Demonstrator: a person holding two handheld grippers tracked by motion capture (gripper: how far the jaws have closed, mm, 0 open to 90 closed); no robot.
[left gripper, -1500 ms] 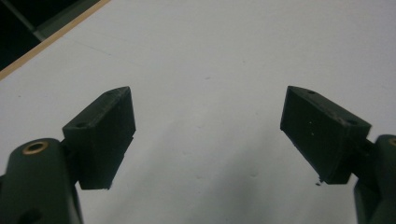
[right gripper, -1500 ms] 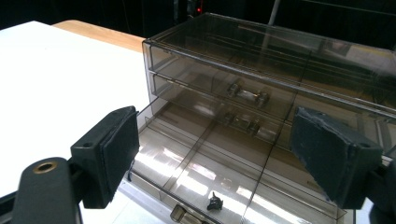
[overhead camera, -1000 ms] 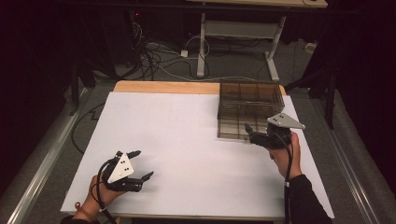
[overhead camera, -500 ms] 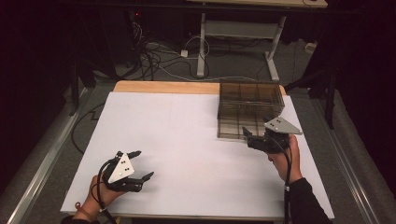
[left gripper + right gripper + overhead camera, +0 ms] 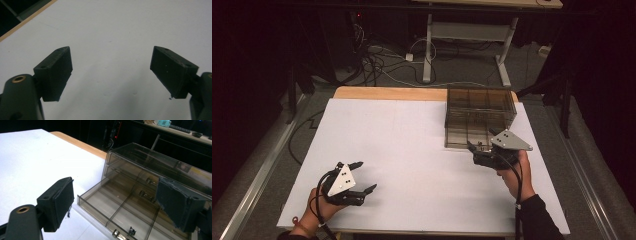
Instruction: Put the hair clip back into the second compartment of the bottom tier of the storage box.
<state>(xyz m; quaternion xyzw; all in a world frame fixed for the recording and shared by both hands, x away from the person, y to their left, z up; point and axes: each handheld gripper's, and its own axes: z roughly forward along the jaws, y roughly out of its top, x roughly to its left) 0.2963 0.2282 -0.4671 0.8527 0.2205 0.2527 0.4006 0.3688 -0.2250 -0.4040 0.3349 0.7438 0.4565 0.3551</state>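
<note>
Your left gripper (image 5: 362, 176) sits where it was a second ago, low at the near left of the white table (image 5: 412, 150), jaws spread wide with nothing between them; in the left gripper view they frame bare tabletop. Your left hand (image 5: 319, 207) has not shifted either.

Your right gripper (image 5: 476, 150) has moved: a second ago it was further right and nearer the cabinet's right part, and it has since slid leftward along the front of the smoky clear drawer cabinet (image 5: 481, 112). Its jaws stand apart (holding nothing), right at the front edge of the pulled-out bottom drawer (image 5: 117, 212), though whether they touch it I cannot tell. Your right hand (image 5: 512, 172) trails behind it.

The cabinet stands at the far right of the table. In the right gripper view, the open drawer is split by clear dividers into compartments, and the ones you can see look empty. A small metal knob (image 5: 117, 234) shows at the drawer's front wall; two more knobs (image 5: 143, 193) sit on the shut drawers above.
</note>
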